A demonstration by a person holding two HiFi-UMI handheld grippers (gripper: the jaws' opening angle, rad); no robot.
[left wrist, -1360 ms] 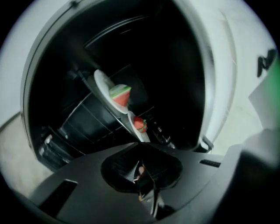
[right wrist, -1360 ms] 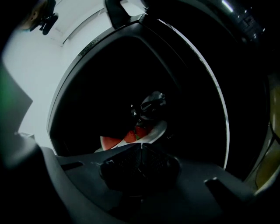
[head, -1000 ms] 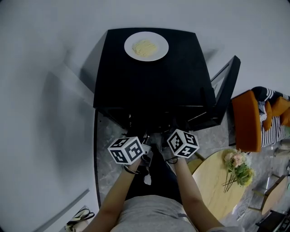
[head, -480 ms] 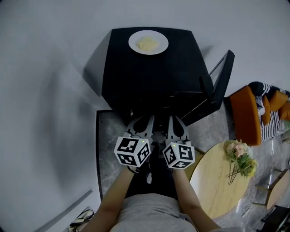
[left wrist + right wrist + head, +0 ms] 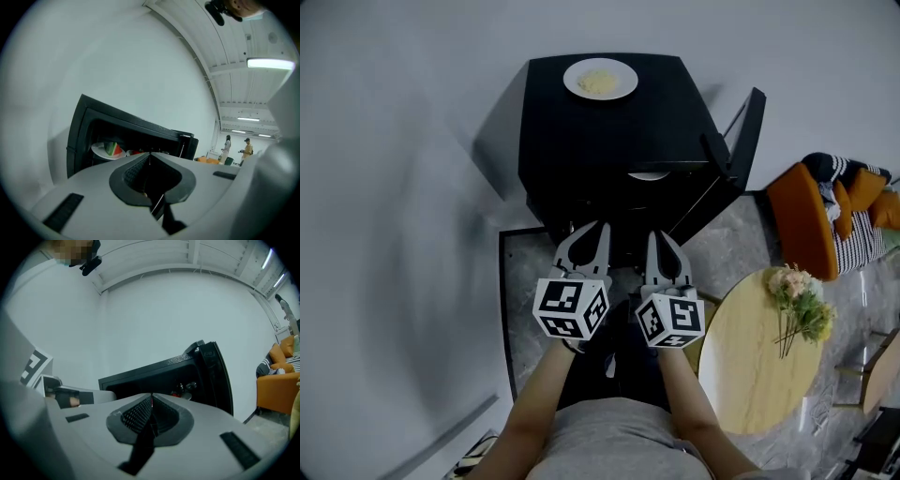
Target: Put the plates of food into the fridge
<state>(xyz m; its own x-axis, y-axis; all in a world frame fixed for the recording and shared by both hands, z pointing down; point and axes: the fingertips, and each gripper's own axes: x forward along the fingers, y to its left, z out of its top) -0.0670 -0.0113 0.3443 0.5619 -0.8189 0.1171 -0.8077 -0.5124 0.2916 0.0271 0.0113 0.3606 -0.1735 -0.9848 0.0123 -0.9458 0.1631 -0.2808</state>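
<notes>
Closest to me, my left claw [image 5: 596,232] and right claw [image 5: 659,242] hang side by side above the grey floor [image 5: 520,309], both pointing at the open front of the black fridge [image 5: 609,141]. In its own view, the left claw [image 5: 150,153] is clenched tip to tip with nothing between the jaws. The right claw [image 5: 151,394] is clenched and empty too.

Just past the tips is the fridge's dark interior. On a shelf inside, toward the left wall, I can see a white plate with a watermelon slice [image 5: 108,150], and something red lies just beside it. This plate is beyond the left claw and not touching it. The fridge door [image 5: 746,127] stands swung out on the right side.

Farthest off, a plate of yellow food [image 5: 600,80] rests on top of the fridge. It lies close to the far edge and about midway between the far corners, well apart from both claws.
</notes>
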